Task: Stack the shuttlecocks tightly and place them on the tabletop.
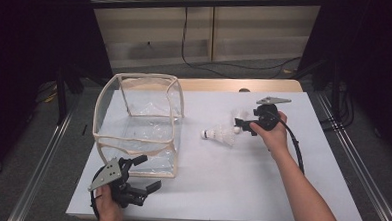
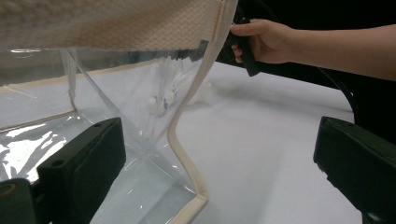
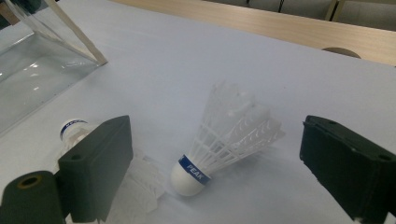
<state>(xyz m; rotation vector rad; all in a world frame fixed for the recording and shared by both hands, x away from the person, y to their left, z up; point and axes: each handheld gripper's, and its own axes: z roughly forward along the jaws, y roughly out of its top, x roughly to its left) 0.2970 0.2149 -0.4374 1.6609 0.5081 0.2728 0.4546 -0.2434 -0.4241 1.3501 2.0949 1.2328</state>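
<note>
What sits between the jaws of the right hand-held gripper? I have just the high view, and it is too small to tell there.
Observer: The right hand-held gripper is open around a shuttlecock that lies on its side, touching neither jaw.
Operator: Any marking on it?
Observer: A blue band on the cork reads PEAK.
Operator: And the other one?
Observer: The second shuttlecock lies partly behind one jaw; it has a blue band too.
Operator: Has the left one gripped anything?
Observer: No. The left hand-held gripper is open, with a cream-edged corner of the clear bag between its jaws.
</note>
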